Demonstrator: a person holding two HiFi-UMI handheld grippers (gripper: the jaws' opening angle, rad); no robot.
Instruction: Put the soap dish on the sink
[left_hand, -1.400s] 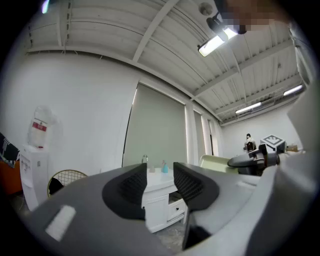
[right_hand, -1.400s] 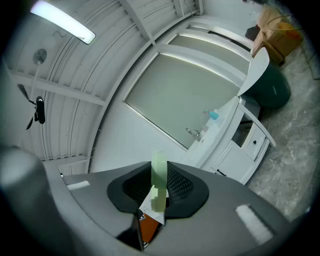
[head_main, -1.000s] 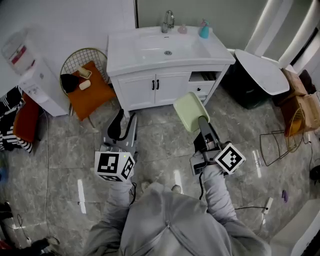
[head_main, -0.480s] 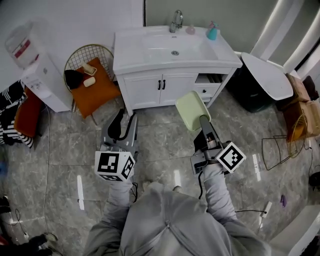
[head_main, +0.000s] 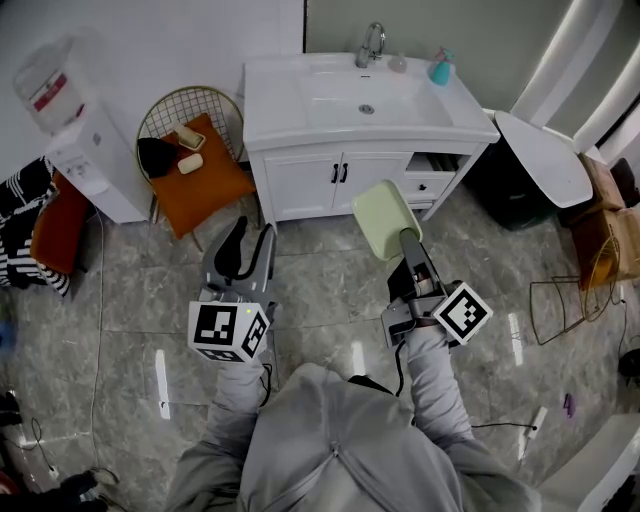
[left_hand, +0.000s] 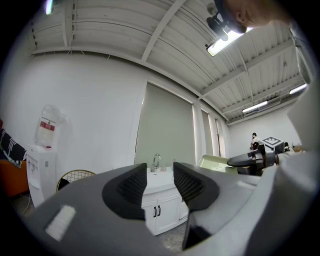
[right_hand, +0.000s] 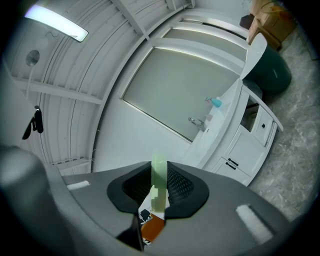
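The pale green soap dish (head_main: 384, 220) is held on edge in my right gripper (head_main: 404, 240), whose jaws are shut on its rim. In the right gripper view the soap dish (right_hand: 159, 176) stands as a thin green edge between the pads. The white sink (head_main: 280, 100) tops a cabinet at the far middle, some way beyond the dish, with a faucet (head_main: 371, 45) at its back. My left gripper (head_main: 248, 250) is open and empty, level with the right one. In the left gripper view the sink (left_hand: 159, 177) shows through the gap of the left gripper (left_hand: 160, 187).
A wire chair with an orange cushion (head_main: 196, 176) stands left of the cabinet, a water dispenser (head_main: 76, 150) beyond it. A teal bottle (head_main: 440, 68) sits on the sink's right corner. A drawer (head_main: 427, 166) is open. A dark bin with a white lid (head_main: 535, 150) and a wire basket (head_main: 565, 290) stand to the right.
The sink cabinet and chair have drifted right and lower in the head view. Both grippers keep their places in the picture, and the dish stays gripped.
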